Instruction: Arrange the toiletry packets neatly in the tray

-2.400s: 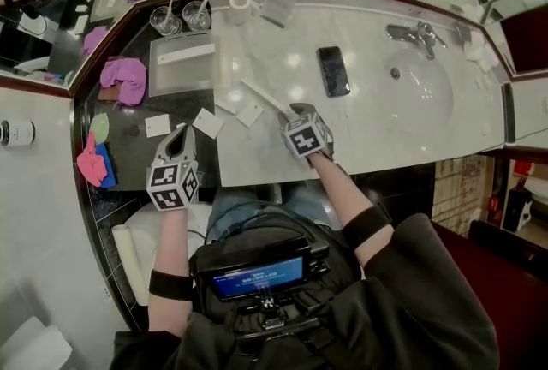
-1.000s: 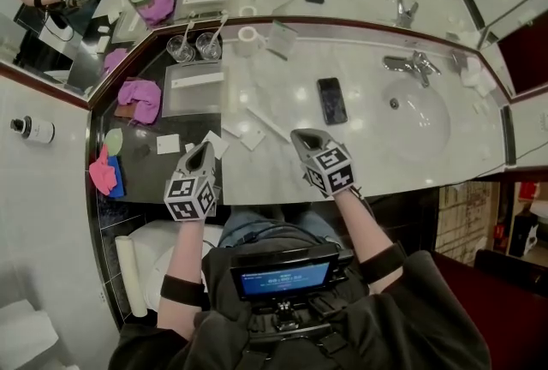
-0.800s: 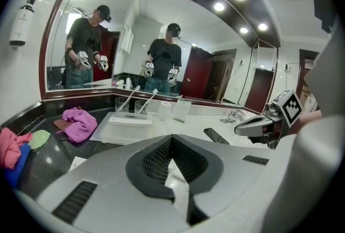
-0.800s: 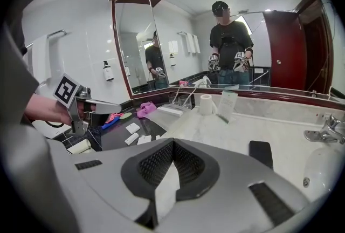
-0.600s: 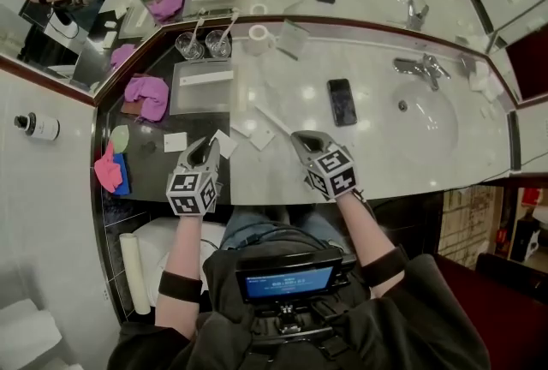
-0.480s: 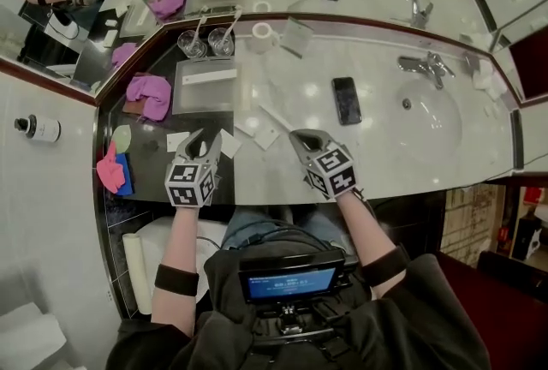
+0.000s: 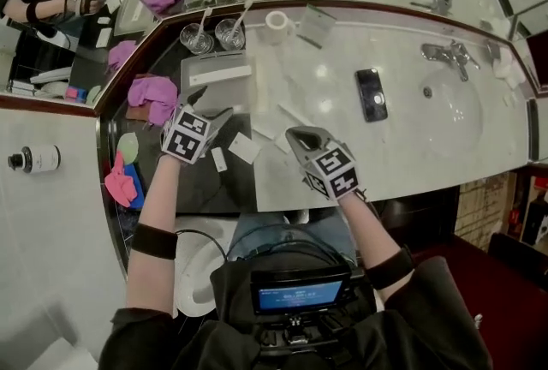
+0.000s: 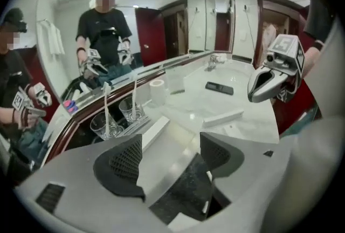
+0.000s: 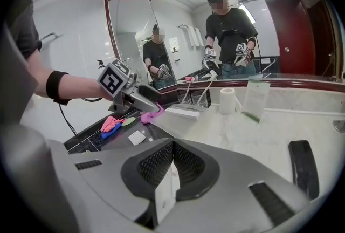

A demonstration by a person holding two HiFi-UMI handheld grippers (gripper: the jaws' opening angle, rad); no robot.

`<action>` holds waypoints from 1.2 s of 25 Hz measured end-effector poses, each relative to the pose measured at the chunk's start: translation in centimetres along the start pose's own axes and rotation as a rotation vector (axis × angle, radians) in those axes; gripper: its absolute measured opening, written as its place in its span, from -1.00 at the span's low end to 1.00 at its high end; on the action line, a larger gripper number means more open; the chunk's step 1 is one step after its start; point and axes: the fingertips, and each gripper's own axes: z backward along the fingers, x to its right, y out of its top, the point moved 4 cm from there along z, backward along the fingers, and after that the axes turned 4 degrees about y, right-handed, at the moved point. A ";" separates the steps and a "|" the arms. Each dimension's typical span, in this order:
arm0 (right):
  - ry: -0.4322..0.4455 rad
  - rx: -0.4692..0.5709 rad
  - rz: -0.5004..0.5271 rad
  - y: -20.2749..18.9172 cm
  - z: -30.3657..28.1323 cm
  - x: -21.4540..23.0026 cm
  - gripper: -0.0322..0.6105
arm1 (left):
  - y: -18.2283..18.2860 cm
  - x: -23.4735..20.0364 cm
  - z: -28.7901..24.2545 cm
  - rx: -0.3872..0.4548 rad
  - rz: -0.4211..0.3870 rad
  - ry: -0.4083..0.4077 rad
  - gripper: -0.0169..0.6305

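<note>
Bathroom setup: a marble vanity top (image 7: pixel 411 146) with a dark slab (image 7: pixel 184 184) at 1 end.

Head view: the left gripper (image 7: pixel 212 105) is held over the near edge of the tray (image 7: pixel 195 87), where 1 long packet (image 7: pixel 221 74) is already laid. A small packet (image 7: pixel 219 159) and a square packet (image 7: pixel 244 147) are left on the slab just behind its jaws. The right gripper (image 7: pixel 294 135) is parked over the marble, with a white box (image 7: pixel 291 114) just ahead of it.

Left gripper view: the jaws have just been opening and are spread, with nothing caught between them. The tray (image 8: pixel 180 137) is seen right past the tips.

Right gripper view: the jaws are clamped on a thin white packet (image 9: pixel 164 194), gripped edge-on. The left gripper (image 9: pixel 153 105) is seen ahead and to the left, next to the tray (image 9: pixel 186 113).
</note>
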 end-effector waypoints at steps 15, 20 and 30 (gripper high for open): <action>0.050 -0.059 -0.049 -1.0 -7.1 -0.7 -0.89 | -1.7 -5.8 -10.7 -0.272 -0.472 -0.191 -0.07; 0.038 -0.070 -0.055 -1.4 -7.1 0.1 -0.89 | -2.8 -5.8 -12.4 -0.353 -0.487 -0.285 -0.10; 0.035 -0.070 -0.068 -2.4 -6.4 0.5 -0.89 | -2.4 -5.7 -12.0 -0.370 -0.464 -0.304 -0.56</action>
